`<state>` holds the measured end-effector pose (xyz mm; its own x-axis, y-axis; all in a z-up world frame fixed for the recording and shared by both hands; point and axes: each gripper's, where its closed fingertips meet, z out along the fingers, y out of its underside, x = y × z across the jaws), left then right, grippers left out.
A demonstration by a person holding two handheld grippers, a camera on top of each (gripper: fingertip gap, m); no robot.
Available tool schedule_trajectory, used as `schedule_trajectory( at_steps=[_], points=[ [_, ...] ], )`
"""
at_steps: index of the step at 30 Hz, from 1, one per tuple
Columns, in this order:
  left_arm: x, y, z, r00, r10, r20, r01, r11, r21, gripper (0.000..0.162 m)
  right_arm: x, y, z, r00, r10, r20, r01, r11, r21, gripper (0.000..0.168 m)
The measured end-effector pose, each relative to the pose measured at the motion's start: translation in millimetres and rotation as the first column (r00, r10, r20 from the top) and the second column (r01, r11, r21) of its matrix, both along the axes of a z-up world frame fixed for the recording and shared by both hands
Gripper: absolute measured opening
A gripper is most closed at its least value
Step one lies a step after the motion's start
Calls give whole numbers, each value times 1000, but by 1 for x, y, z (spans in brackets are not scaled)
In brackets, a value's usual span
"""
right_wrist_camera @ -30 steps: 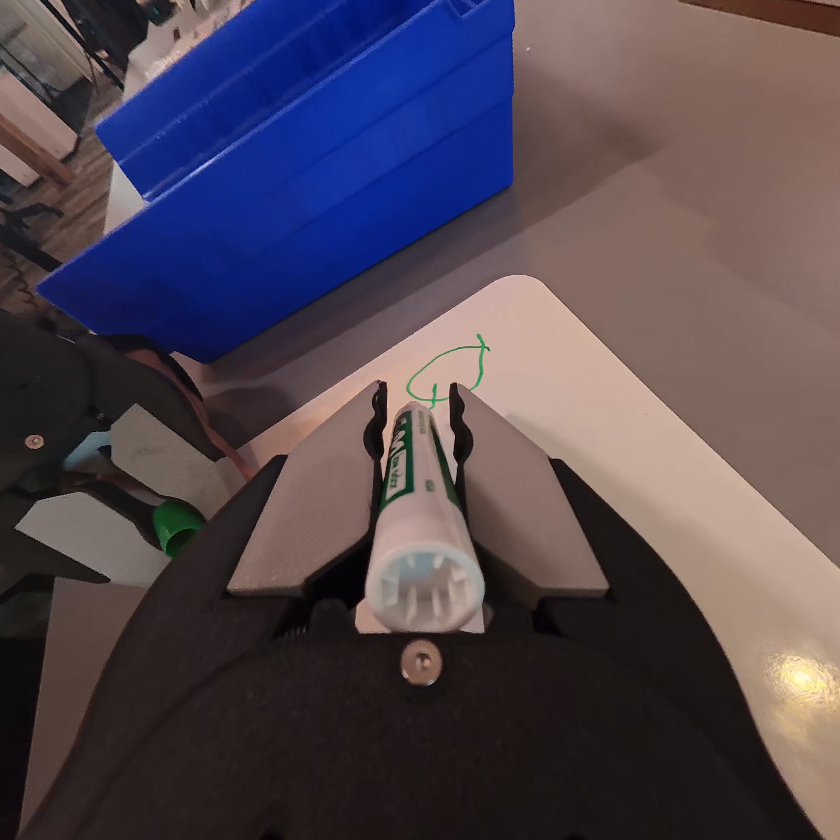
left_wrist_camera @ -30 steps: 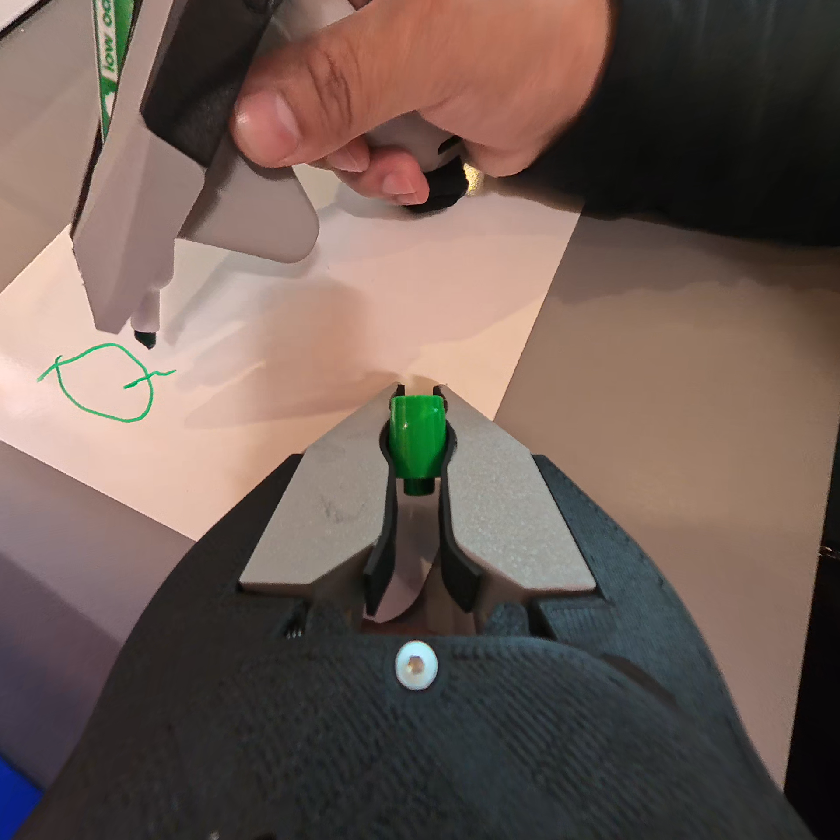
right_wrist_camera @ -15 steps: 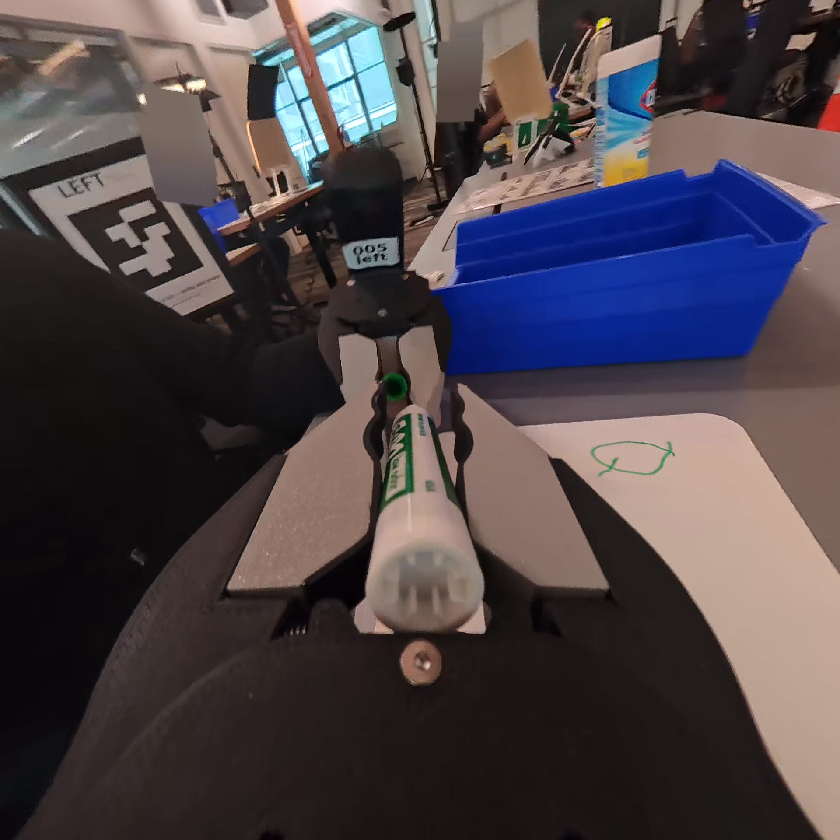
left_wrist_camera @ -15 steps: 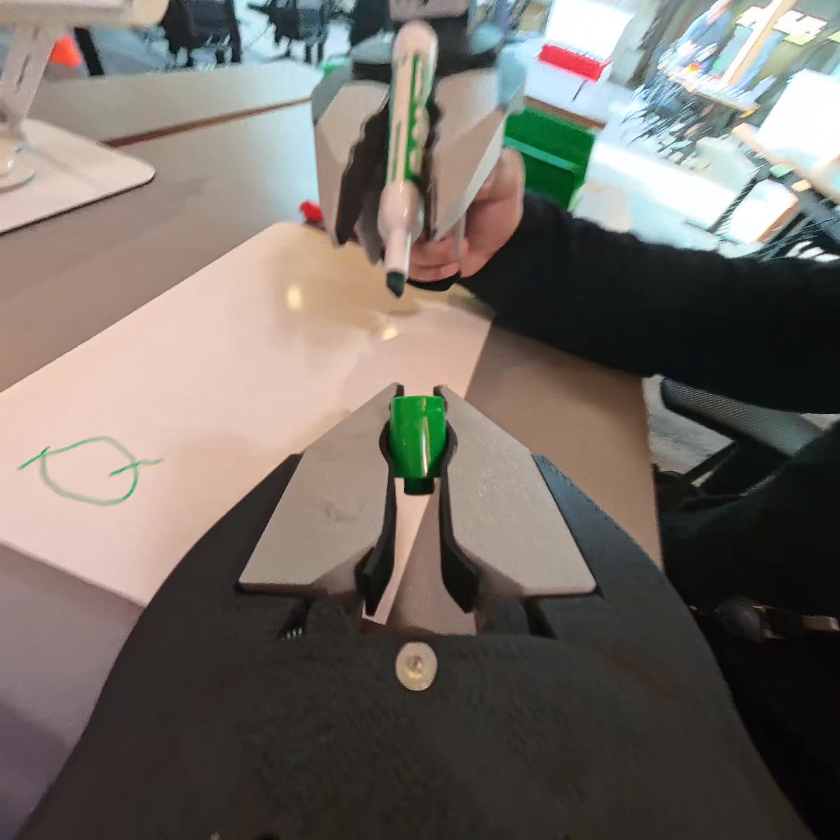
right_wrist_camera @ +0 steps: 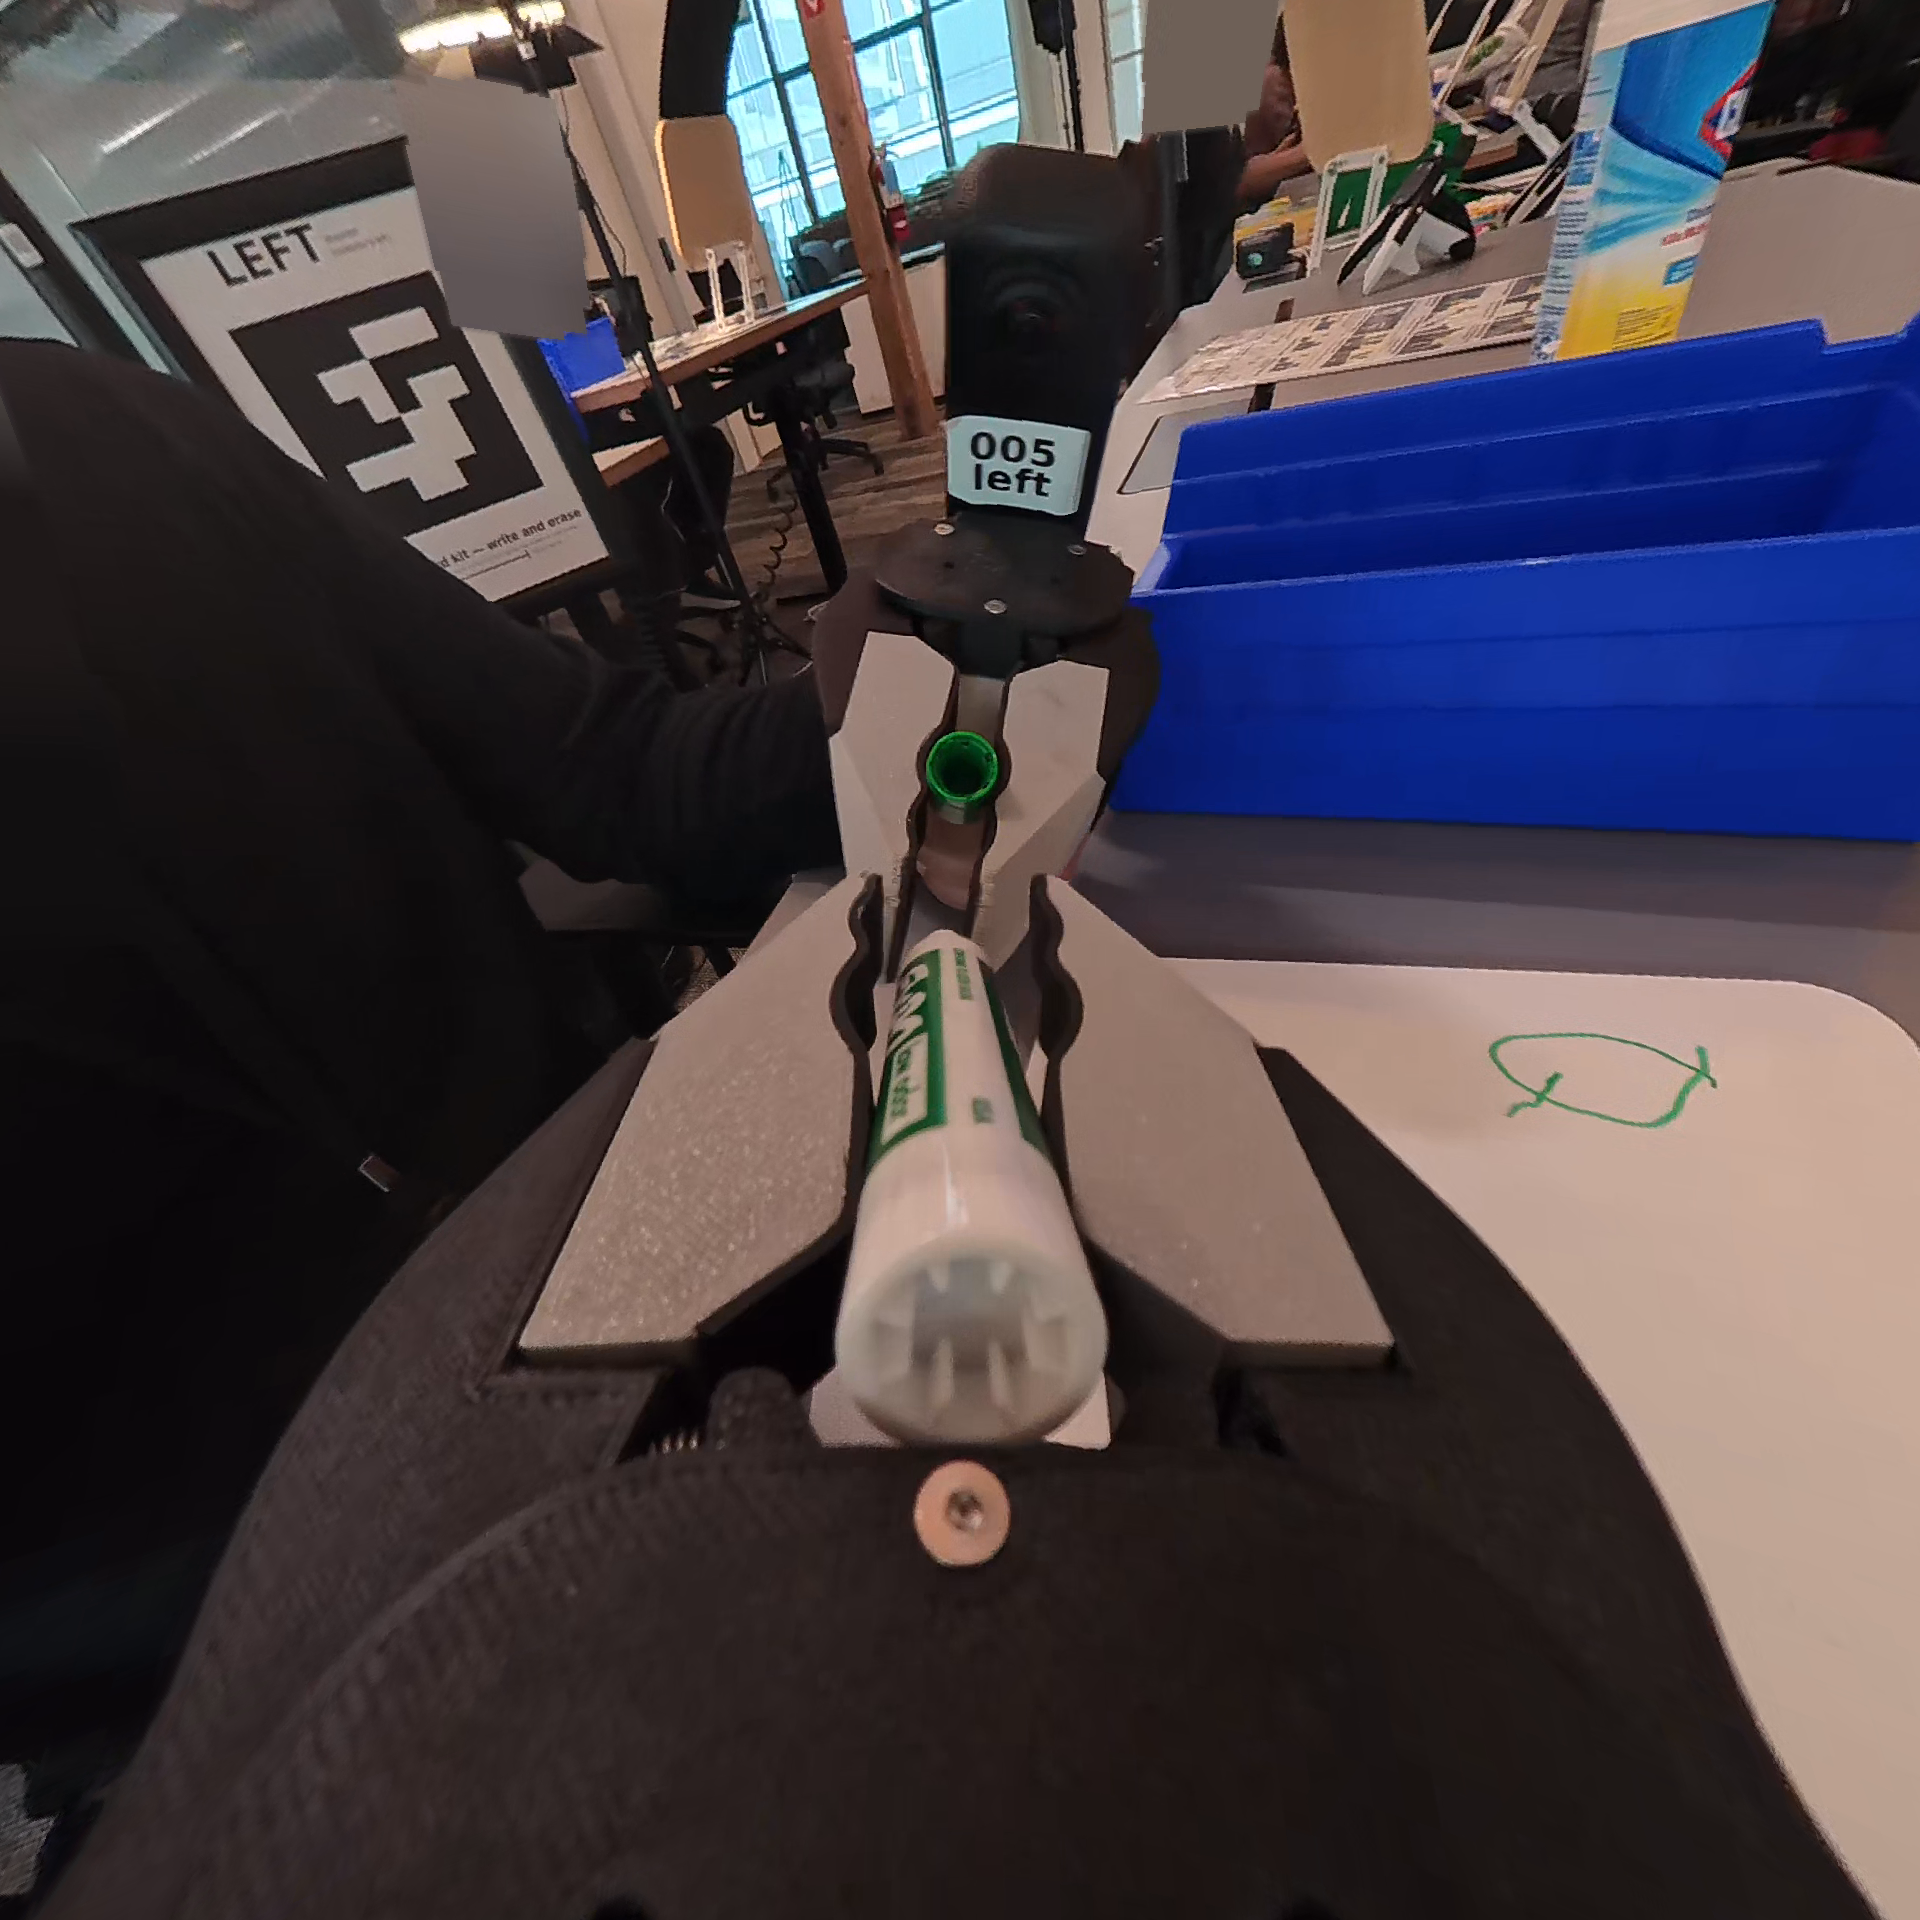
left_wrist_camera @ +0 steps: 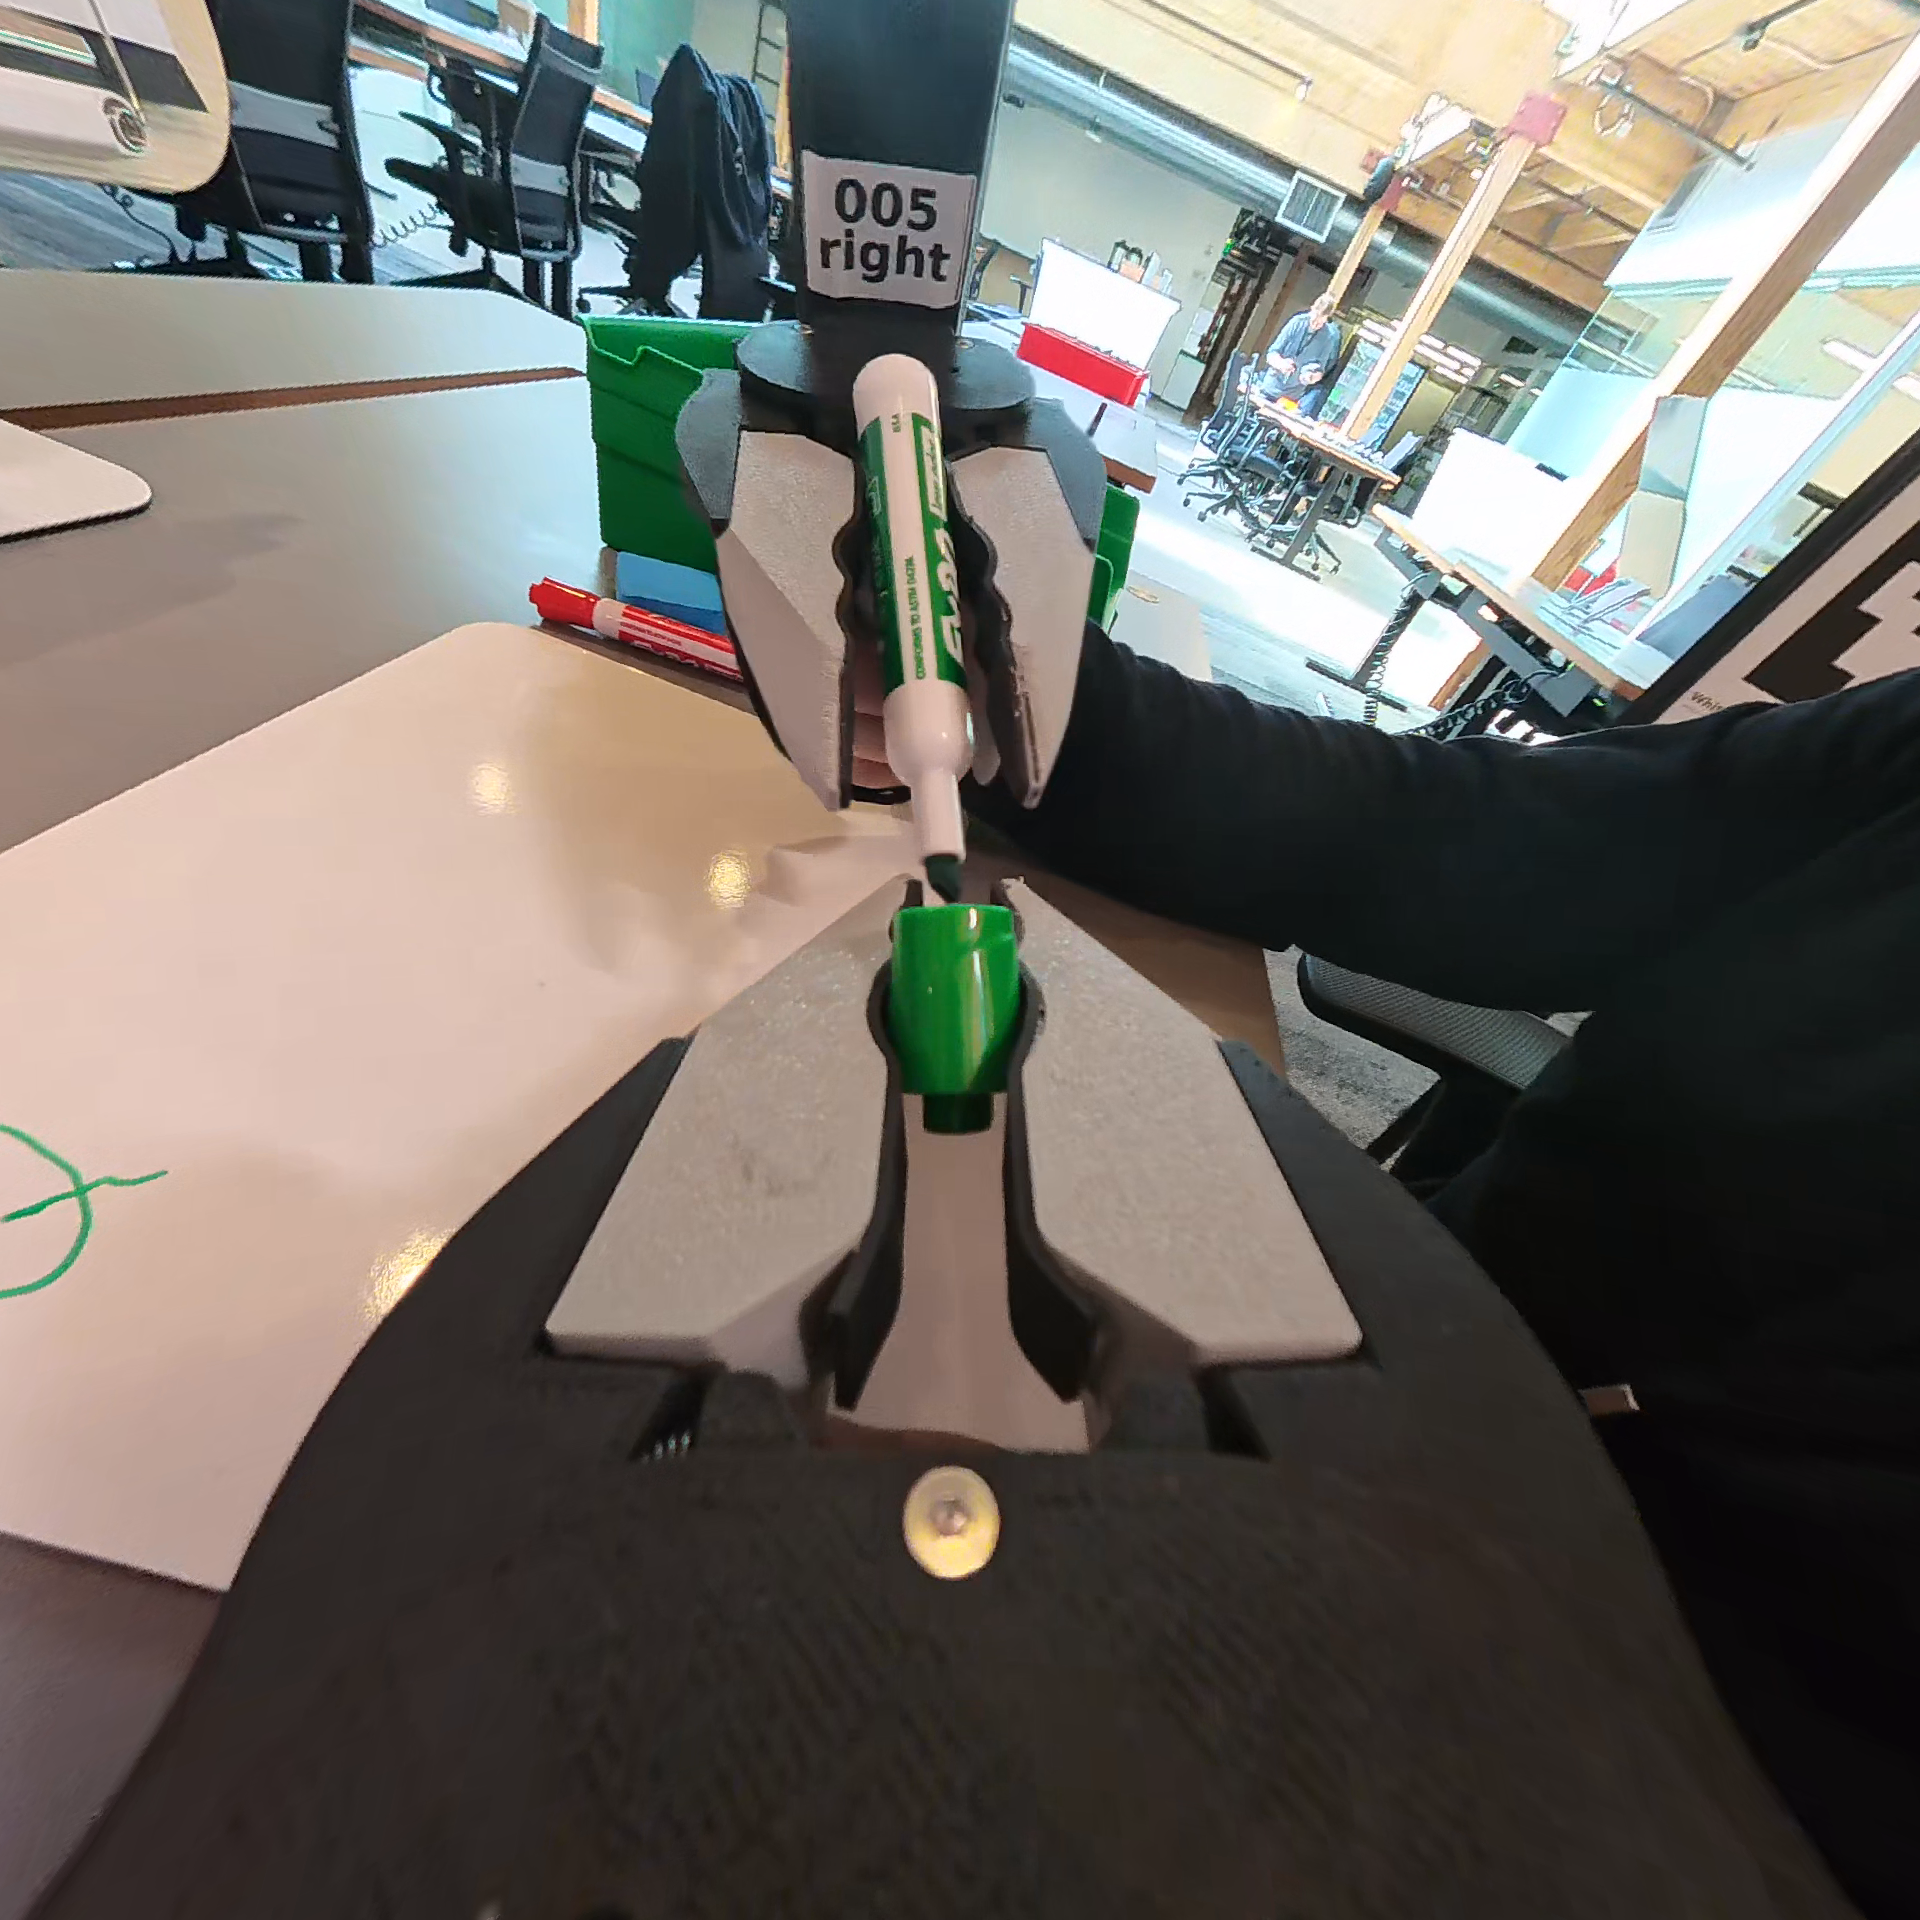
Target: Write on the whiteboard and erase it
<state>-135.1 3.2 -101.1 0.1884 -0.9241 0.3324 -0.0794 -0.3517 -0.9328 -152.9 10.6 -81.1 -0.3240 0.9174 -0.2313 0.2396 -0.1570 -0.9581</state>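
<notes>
My left gripper (left_wrist_camera: 956, 894) is shut on a green marker cap (left_wrist_camera: 954, 997), open end facing away. My right gripper (right_wrist_camera: 954, 914) is shut on a white and green marker (right_wrist_camera: 951, 1143). In the left wrist view the right gripper (left_wrist_camera: 925, 790) faces me with the marker (left_wrist_camera: 914, 582) pointing down, its dark tip (left_wrist_camera: 943, 871) just above the cap's mouth. In the right wrist view the left gripper (right_wrist_camera: 951, 852) faces me with the cap (right_wrist_camera: 961, 774) in its jaws. A white whiteboard (left_wrist_camera: 364, 935) lies flat on the table, with a green scribble (right_wrist_camera: 1600, 1081) on it.
A blue bin (right_wrist_camera: 1558, 644) stands behind the whiteboard (right_wrist_camera: 1558, 1299). A red marker (left_wrist_camera: 634, 629), a blue eraser (left_wrist_camera: 665, 592) and a green bin (left_wrist_camera: 644, 447) lie beyond the board's far edge. A person's dark sleeve (left_wrist_camera: 1455, 831) reaches in from the right. Only a small space, under 4 cm, lies between the two pairs of fingers.
Both grippers have lifted off the board and turned to face each other. The marker tip has come down close to the cap's open end.
</notes>
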Motion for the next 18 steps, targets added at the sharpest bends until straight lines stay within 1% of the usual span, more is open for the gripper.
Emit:
schedule_trajectory(
  at_steps=[7, 9, 12, 14, 18],
  points=[
    [1, -4, 3, 1000, -23, 18, 23, 1000, -1, 10, -8, -11, -3, 1000, 25, 18, -26, 999, 30, 27],
    [1, -4, 1, 1000, -24, 3, 24, 1000, -1, 9, -10, -12, -5, 999, 23, 23, -24, 999, 34, 27],
    [0, -1, -4, 998, 11, -56, -7, 998, 67, 8, -12, -12, -9, 999, 21, 42, -23, 999, 35, 27],
    [0, 4, -12, 993, 48, -109, -39, 996, 84, 8, -12, -7, -17, 996, -9, 89, 4, 999, 53, 27],
    [-1, 6, -15, 984, 81, -158, -54, 985, 167, 8, -9, -4, -22, 992, -17, 125, 13, 999, 32, 27]
  ],
)
